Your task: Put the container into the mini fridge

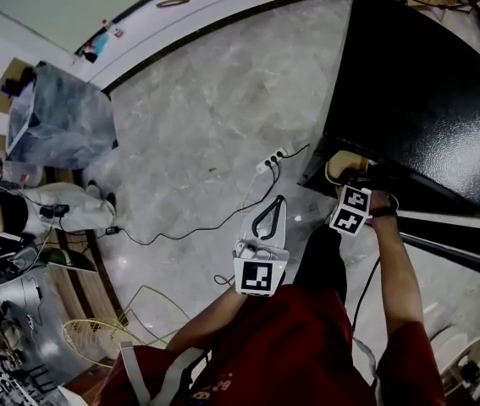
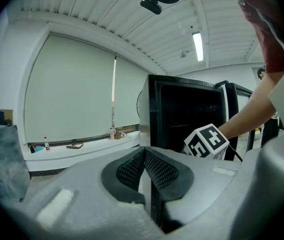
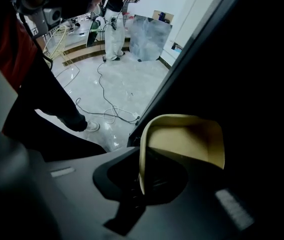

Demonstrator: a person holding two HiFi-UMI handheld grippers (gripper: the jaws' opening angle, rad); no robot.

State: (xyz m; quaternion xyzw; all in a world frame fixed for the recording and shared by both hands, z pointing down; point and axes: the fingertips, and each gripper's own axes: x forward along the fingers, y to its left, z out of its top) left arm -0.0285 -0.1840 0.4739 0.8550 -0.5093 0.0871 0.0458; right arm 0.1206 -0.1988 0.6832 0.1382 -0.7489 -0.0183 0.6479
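Our right hand-held gripper pinches only the rim of the container; it may slip or clip the mini fridge. Meanwhile our left hand-held gripper sits closed, empty.

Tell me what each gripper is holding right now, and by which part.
The right gripper is shut on the tan container, pinching one side wall at the rim. The left gripper is shut and holds nothing.
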